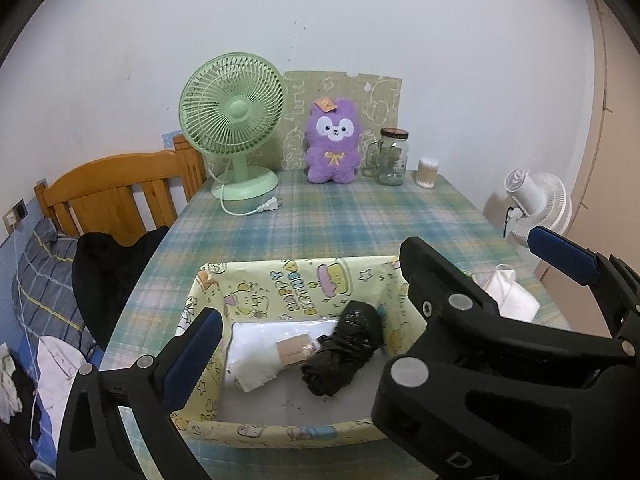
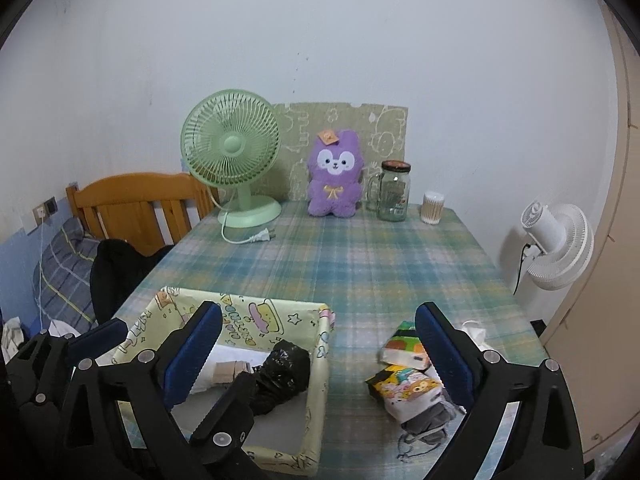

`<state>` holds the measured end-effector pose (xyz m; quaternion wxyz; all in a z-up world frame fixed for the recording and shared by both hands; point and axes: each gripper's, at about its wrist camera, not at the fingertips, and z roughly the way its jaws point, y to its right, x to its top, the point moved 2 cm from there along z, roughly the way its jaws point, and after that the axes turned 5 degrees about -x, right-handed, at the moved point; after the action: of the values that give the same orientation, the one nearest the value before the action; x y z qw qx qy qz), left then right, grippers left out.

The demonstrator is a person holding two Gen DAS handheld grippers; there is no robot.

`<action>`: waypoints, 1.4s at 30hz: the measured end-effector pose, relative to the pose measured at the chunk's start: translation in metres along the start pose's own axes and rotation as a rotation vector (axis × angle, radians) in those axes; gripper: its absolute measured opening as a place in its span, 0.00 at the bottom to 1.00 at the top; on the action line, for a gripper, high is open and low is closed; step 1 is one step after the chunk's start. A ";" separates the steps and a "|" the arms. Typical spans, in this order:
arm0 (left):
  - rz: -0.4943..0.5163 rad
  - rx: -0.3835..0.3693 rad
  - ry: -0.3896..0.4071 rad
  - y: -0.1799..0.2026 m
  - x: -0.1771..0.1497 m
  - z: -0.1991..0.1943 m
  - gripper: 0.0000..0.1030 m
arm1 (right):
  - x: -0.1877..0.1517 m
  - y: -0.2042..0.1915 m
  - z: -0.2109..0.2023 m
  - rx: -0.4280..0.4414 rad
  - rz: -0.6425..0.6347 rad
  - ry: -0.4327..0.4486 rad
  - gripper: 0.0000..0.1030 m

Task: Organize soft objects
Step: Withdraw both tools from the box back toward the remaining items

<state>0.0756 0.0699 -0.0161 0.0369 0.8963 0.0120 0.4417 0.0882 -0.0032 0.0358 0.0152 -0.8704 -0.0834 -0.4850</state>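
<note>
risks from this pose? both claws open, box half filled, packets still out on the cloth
1. The right claw straddles the gap between the box wall and the tissue packets; its left finger may catch the wall on descent.
2. The packets overlap a grey cloth with loose cord; a grasp may drag several things.
3. The black bag roll leans on the white roll, so further drops may pile unevenly.

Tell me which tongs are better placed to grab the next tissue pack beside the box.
The right tongs, probably. They are open, and the tissue packs lie on the tablecloth near their right finger. The left tongs, also open, hang over the yellow box, farther from the packs.
</note>
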 end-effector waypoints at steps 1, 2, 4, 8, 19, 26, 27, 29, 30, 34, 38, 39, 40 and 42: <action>0.003 -0.001 0.004 0.003 0.000 -0.002 1.00 | 0.001 0.002 -0.003 -0.002 0.000 0.005 0.97; 0.007 -0.001 0.007 0.005 0.001 -0.003 1.00 | 0.000 0.005 -0.006 -0.003 0.000 0.009 0.97; 0.013 0.000 0.017 0.010 0.001 -0.006 1.00 | 0.001 0.009 -0.010 -0.005 0.002 0.016 0.98; 0.012 0.023 0.054 0.018 0.002 -0.015 0.98 | 0.001 0.020 -0.017 -0.004 0.019 0.026 0.99; 0.027 -0.003 0.076 0.047 0.001 -0.024 0.97 | -0.002 0.048 -0.034 -0.012 0.047 0.033 1.00; 0.036 -0.035 0.069 0.070 -0.001 -0.022 0.97 | -0.009 0.073 -0.044 -0.019 0.071 0.053 1.00; 0.036 -0.038 0.070 0.073 -0.001 -0.022 0.97 | -0.010 0.077 -0.045 -0.019 0.075 0.054 1.00; 0.030 -0.030 0.079 0.078 -0.003 -0.022 0.95 | -0.013 0.083 -0.046 -0.014 0.080 0.057 1.00; 0.027 -0.031 0.081 0.081 -0.004 -0.022 0.93 | -0.013 0.086 -0.048 -0.013 0.082 0.061 1.00; 0.027 -0.032 0.083 0.091 -0.008 -0.019 0.93 | -0.017 0.095 -0.050 -0.023 0.059 0.064 1.00; 0.031 -0.046 0.078 0.101 -0.012 -0.015 0.93 | -0.023 0.104 -0.052 -0.037 0.055 0.071 1.00; 0.035 -0.050 0.078 0.104 -0.013 -0.014 0.93 | -0.024 0.107 -0.052 -0.039 0.058 0.069 1.00; 0.038 -0.053 0.079 0.106 -0.015 -0.012 0.93 | -0.027 0.110 -0.050 -0.040 0.064 0.063 1.00; 0.045 -0.053 0.074 0.111 -0.018 -0.008 0.93 | -0.032 0.116 -0.047 -0.040 0.072 0.050 1.00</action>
<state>0.0573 -0.0414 -0.0168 0.0503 0.8781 -0.0185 0.4754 0.0513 -0.1270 0.0400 0.0173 -0.8607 -0.0417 -0.5071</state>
